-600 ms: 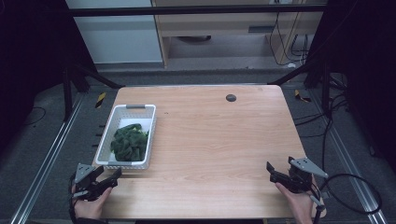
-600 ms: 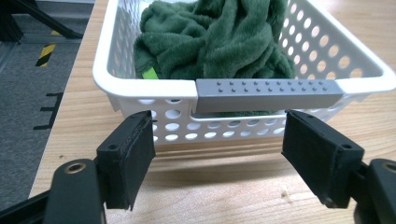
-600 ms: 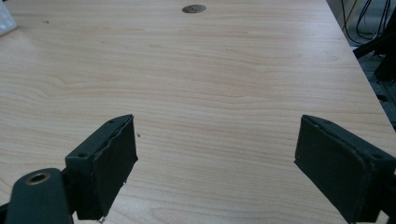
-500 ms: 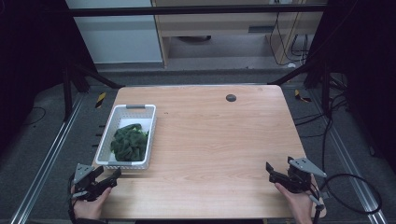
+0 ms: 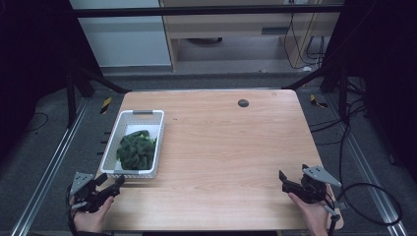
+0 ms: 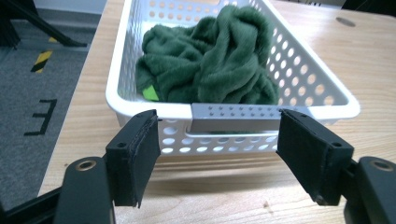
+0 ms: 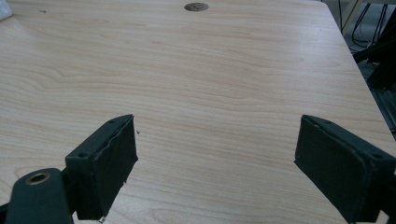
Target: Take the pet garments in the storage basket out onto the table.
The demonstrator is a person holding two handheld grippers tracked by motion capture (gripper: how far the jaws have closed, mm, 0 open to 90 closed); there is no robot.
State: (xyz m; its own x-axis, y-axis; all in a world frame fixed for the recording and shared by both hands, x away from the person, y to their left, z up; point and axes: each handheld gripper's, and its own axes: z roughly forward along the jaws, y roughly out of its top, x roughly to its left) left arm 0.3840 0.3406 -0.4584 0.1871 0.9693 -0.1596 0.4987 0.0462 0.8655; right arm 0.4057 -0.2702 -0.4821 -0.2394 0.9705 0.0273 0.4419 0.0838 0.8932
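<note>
Table (image 5: 231, 142) matt pale wood w/ grain; basket (image 6: 303, 79) glossy white perforated plastic; cloth (image 6: 210, 60) fuzzy green.

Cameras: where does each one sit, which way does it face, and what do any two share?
High view: above the person's side, facing forward and down on the table; both hands, left gripper and right gripper.
Left gripper view: along its open jaws at the white basket holding green cloth; both shared with the high view.
Right gripper view: along its open jaws over bare tabletop.

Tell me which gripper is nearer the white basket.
Left. The left gripper sits just before the white basket, jaws open toward its near handle; the right gripper is across the table.
</note>
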